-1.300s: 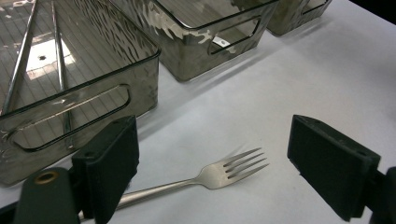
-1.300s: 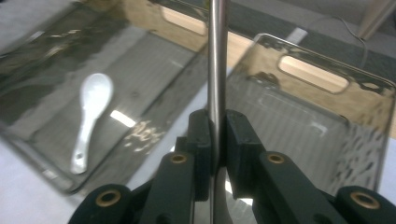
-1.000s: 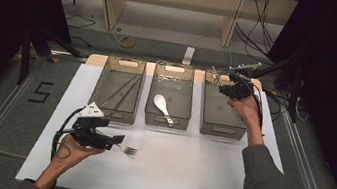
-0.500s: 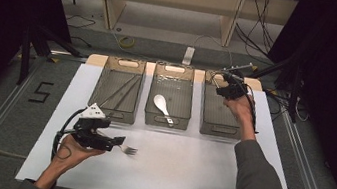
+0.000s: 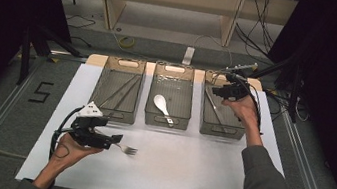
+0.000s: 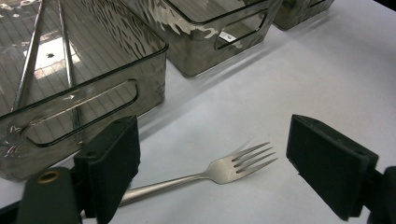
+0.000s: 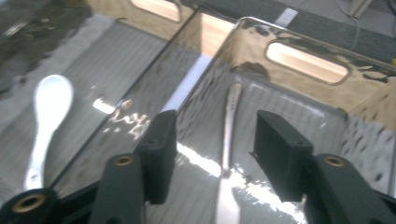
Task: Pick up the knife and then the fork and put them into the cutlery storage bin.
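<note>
Now: right gripper (image 5: 218,89) over the right bin (image 5: 220,128), its jaws just opened, a metal utensil (image 7: 227,154) lying loose on the bin floor between them.

Left gripper (image 5: 119,140) jaws stand wide apart, low over the white worktop (image 5: 184,178); a fork (image 6: 219,170) lies flat between them, untouched, tines toward the right jaw. Middle bin (image 5: 166,120) holds a white spoon (image 5: 161,104); left bin (image 5: 114,112) holds thin metal rods.

Right gripper (image 5: 217,90): jaws just been opening, now apart over the right-hand smoky clear plastic bin (image 5: 232,130); a slim silver metal utensil (image 7: 226,154) lies on the bin floor between them, untouched. Hand w/ gripper shifted slightly vs a sec ago.
</note>
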